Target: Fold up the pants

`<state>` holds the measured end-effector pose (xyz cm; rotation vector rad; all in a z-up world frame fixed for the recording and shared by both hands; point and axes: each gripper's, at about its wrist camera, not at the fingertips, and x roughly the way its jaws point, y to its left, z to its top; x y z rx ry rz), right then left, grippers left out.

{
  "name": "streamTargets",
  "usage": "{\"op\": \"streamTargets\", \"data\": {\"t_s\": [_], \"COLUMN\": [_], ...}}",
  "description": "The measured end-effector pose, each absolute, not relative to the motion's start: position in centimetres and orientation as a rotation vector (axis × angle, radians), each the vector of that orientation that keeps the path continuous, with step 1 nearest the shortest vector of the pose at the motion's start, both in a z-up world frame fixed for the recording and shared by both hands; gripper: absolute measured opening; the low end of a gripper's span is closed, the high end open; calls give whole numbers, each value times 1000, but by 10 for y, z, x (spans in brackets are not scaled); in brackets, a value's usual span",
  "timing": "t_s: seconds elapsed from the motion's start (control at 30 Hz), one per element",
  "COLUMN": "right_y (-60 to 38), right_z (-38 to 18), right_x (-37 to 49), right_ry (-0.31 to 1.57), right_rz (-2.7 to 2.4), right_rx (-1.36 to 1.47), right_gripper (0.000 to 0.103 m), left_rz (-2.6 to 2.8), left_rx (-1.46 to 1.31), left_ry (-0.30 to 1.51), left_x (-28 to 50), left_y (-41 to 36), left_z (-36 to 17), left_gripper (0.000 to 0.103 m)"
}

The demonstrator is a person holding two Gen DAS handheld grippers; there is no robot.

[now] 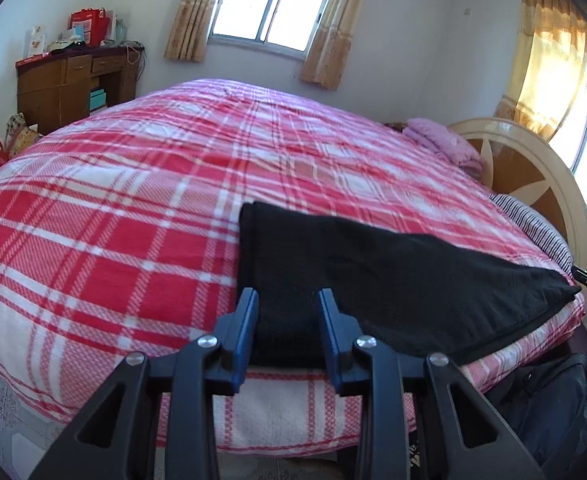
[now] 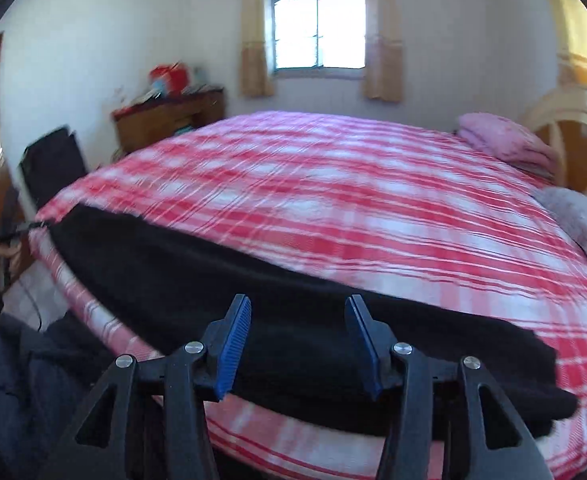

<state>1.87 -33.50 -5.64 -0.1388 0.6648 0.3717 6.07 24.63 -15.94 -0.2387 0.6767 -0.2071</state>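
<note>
Black pants (image 1: 393,280) lie flat along the near edge of a bed covered by a red and white plaid blanket (image 1: 113,240). My left gripper (image 1: 288,294) hovers over the pants' left end with its blue pads apart and not pressing the cloth. In the right wrist view the pants (image 2: 213,280) stretch from far left to lower right. My right gripper (image 2: 298,302) stands open over their right part, gripping nothing. The picture there is blurred.
A folded pink cloth (image 1: 445,144) and a striped pillow (image 1: 533,220) lie by the round wooden headboard (image 1: 533,168) on the right. A cluttered wooden desk (image 1: 73,84) stands at the back left under the window wall. A person's dark clothing (image 2: 21,380) shows beside the bed.
</note>
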Motion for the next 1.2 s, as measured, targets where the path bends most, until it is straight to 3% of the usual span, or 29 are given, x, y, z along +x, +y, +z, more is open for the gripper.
{"op": "streamTargets", "data": {"t_s": [0.23, 0.57, 0.6, 0.67, 0.83, 1.1, 1.2], "right_y": [-250, -207, -208, -207, -208, -206, -207], "right_z": [-111, -149, -148, -145, -130, -124, -132], "right_x": [27, 39, 39, 36, 26, 11, 17], "right_ry": [813, 892, 887, 890, 872, 879, 899], "right_rz": [526, 535, 535, 549, 564, 579, 569], "right_rx": [-271, -433, -434, -428, -407, -427, -426], "right_gripper": [51, 51, 49, 24, 2, 0, 4], "left_rz": [-144, -111, -108, -107, -103, -93, -28], "left_rx": [-214, -279, -273, -272, -275, -264, -113], "left_ry": [687, 698, 699, 698, 699, 700, 632], "left_x": [62, 64, 66, 67, 69, 71, 61], "left_y": [240, 249, 248, 246, 246, 245, 232], "left_z": [-165, -171, -171, -172, -173, -170, -146], "left_gripper": [33, 38, 38, 38, 38, 38, 38]}}
